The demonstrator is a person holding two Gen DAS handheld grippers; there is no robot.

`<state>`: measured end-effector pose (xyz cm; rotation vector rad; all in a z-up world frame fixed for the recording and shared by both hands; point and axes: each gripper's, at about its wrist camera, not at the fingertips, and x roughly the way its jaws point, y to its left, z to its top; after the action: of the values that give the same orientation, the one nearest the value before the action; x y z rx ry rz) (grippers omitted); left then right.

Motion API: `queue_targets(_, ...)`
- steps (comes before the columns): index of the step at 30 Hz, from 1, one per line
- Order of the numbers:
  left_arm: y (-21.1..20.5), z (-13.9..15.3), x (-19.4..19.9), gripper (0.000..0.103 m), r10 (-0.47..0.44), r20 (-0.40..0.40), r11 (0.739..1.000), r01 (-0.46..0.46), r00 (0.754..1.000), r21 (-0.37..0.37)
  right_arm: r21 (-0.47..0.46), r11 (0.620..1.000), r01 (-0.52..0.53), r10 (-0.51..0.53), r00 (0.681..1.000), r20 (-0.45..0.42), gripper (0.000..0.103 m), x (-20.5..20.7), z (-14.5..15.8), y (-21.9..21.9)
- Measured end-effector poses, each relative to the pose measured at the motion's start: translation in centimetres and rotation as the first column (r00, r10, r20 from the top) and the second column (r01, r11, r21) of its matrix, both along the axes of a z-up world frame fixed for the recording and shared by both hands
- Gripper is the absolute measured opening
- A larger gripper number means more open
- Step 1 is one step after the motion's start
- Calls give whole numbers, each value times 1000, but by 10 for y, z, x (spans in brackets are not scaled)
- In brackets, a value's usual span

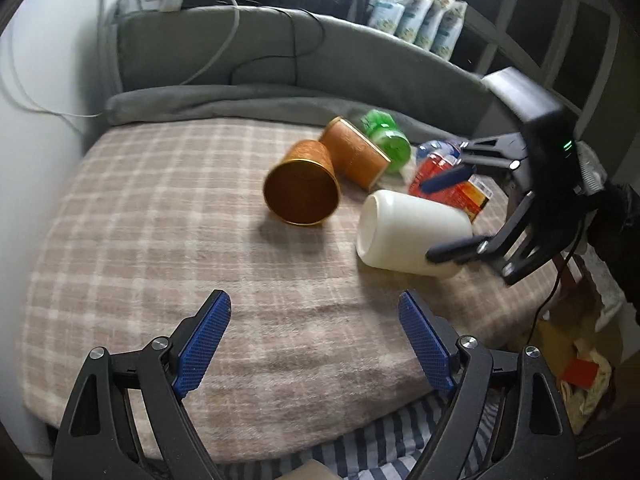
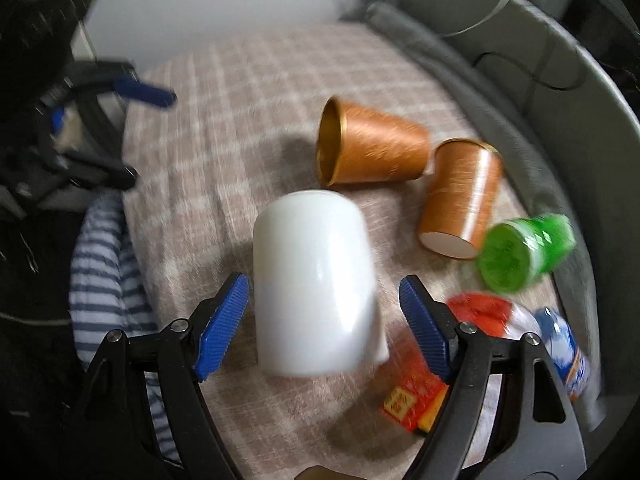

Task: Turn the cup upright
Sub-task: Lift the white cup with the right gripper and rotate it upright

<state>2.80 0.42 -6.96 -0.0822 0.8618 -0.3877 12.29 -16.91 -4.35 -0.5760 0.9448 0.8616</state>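
White cup [image 2: 316, 284] lies on its side on the blanket [image 1: 160, 216], between the spread fingers of the right gripper [image 2: 324, 316], not yet pinched. Step: lining up the grasp. Next: close on cup, tip upright. Left gripper [image 1: 314, 340] released, holding nothing.

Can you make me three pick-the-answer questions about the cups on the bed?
1. Where is the white cup? A between the right gripper's fingers; B on the floor; C inside an orange cup.
2. How many orange cups? A one; B two; C four.
3. How does the white cup lie? A upright; B on its side; C crushed flat.

Answers: 1 A, the blue pads flank it. 2 B, two lie by the green bottle. 3 B, its open mouth faces sideways in the left wrist view.
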Motion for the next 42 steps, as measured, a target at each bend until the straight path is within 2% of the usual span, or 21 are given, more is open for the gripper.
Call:
queue_targets(2, -9, 5, 2, 85, -57, 19, 998, 56, 998, 32, 73, 996, 54, -54, 998, 11, 81, -8, 9, -16)
queue_targets(5, -31, 15, 4, 85, -196, 56, 974, 188, 979, 122, 169, 972, 165, -171, 985, 17, 81, -23, 16, -43)
queue_targets(7, -54, 23, 4, 85, -318, 92, 929, 291, 943, 230, 233, 939, 252, -263, 965, 16, 81, -42, 18, -60)
queue_targets(8, -61, 26, 5, 85, -356, 99, 911, 321, 929, 261, 251, 926, 281, -293, 956, 13, 81, -48, 18, -66)
queue_targets(9, -70, 28, 6, 85, -407, 101, 882, 362, 908, 301, 281, 904, 322, -337, 942, 3, 81, -59, 17, -74)
queue_targets(10, -82, 30, 8, 85, -470, 96, 842, 413, 877, 348, 302, 889, 344, -359, 933, -8, 81, -66, 15, -80)
queue_targets(12, -98, 32, 11, 85, -538, 89, 784, 458, 839, 419, 346, 845, 407, -420, 906, -40, 81, -82, 12, -94)
queue_targets(16, -128, 26, 18, 85, -676, 23, 624, 556, 737, 549, 399, 768, 501, -504, 857, -107, 81, -101, 3, -118)
queue_targets(20, -149, 12, 22, 85, -746, -83, 478, 619, 661, 623, 429, 695, 578, -575, 804, -151, 81, -119, -6, -141)
queue_targets(22, -159, 6, 22, 85, -776, -126, 404, 641, 618, 652, 440, 671, 597, -590, 789, -170, 81, -124, -11, -145)
queue_targets(26, -175, -4, 23, 86, -813, -202, 293, 684, 545, 668, 451, 638, 624, -614, 766, -192, 81, -130, -23, -157)
queue_targets(28, -182, -13, 27, 86, -817, -245, 240, 694, 522, 679, 461, 623, 632, -618, 759, -205, 81, -131, -25, -161)
queue_targets(31, -189, -24, 33, 86, -813, -274, 217, 704, 513, 676, 469, 607, 642, -624, 750, -218, 81, -131, -29, -166)
queue_targets(37, -193, -36, 40, 85, -815, -270, 216, 701, 513, 679, 470, 564, 679, -639, 719, -274, 81, -124, -36, -177)
queue_targets(39, -193, -36, 42, 85, -812, -265, 228, 702, 520, 675, 469, 558, 685, -643, 714, -279, 81, -123, -37, -177)
queue_targets(42, -191, -33, 46, 84, -802, -257, 264, 707, 539, 656, 466, 548, 694, -648, 705, -288, 81, -121, -39, -177)
